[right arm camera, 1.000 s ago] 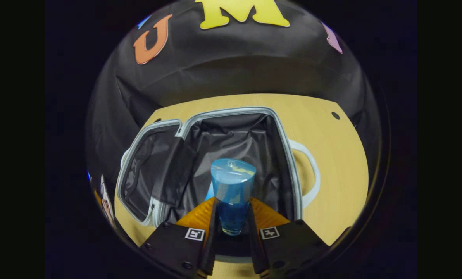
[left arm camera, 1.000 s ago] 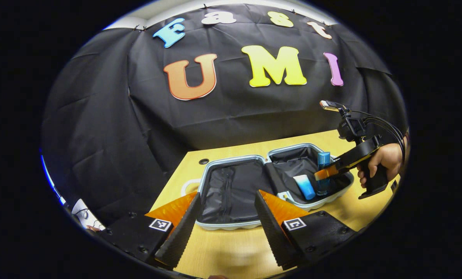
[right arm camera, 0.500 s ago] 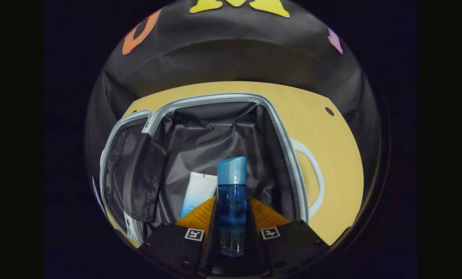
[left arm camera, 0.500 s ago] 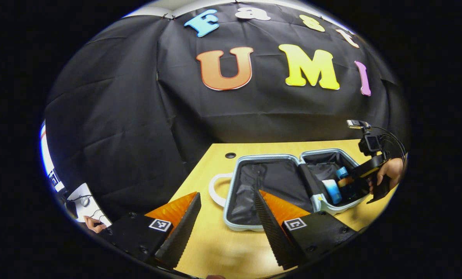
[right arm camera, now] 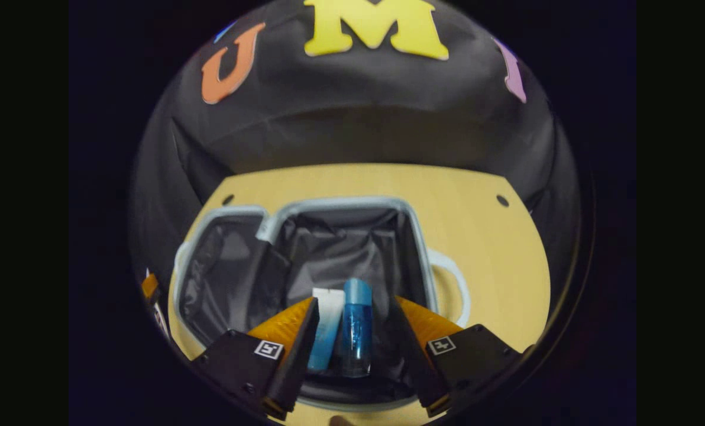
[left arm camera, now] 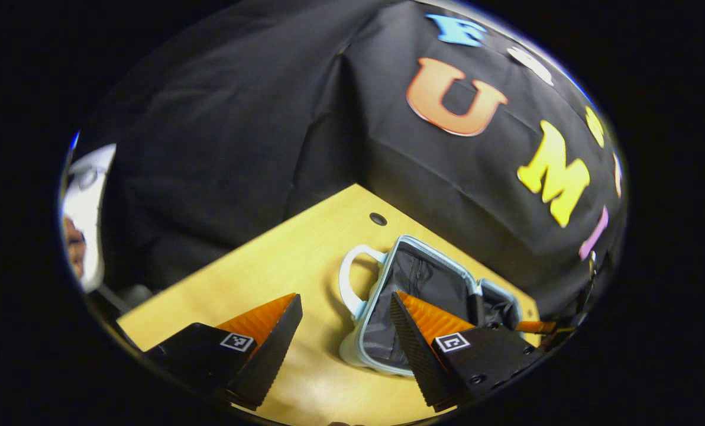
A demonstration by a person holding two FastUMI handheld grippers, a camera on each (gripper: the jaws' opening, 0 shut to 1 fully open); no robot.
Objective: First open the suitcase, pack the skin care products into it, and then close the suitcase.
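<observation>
A pale blue suitcase [right arm camera: 340,205] lies open on the wooden table, both halves lined in black. In its right half lie a blue bottle [right arm camera: 356,329] and a white-and-blue tube [right arm camera: 325,325], side by side. My right gripper [right arm camera: 352,322] hovers open just above them, its fingers apart on either side and touching neither. In the left gripper view the suitcase [left arm camera: 423,260] shows slanted at the right, white handle [left arm camera: 351,278] toward me. My left gripper [left arm camera: 343,322] stands open above the table near that handle, holding nothing. The other gripper's finger [left arm camera: 534,326] peeks in at the right edge.
The wooden table [right arm camera: 482,254] has small round holes near its back corners [right arm camera: 502,200]. A second white handle [right arm camera: 450,284] sticks out from the suitcase's right side. The black cloth wall rises just behind the table. A person's white sleeve [left arm camera: 89,195] is at the far left.
My right gripper has opened and let go of the blue bottle, which now lies in the suitcase beside the tube. My left gripper has swung left and tilted.
</observation>
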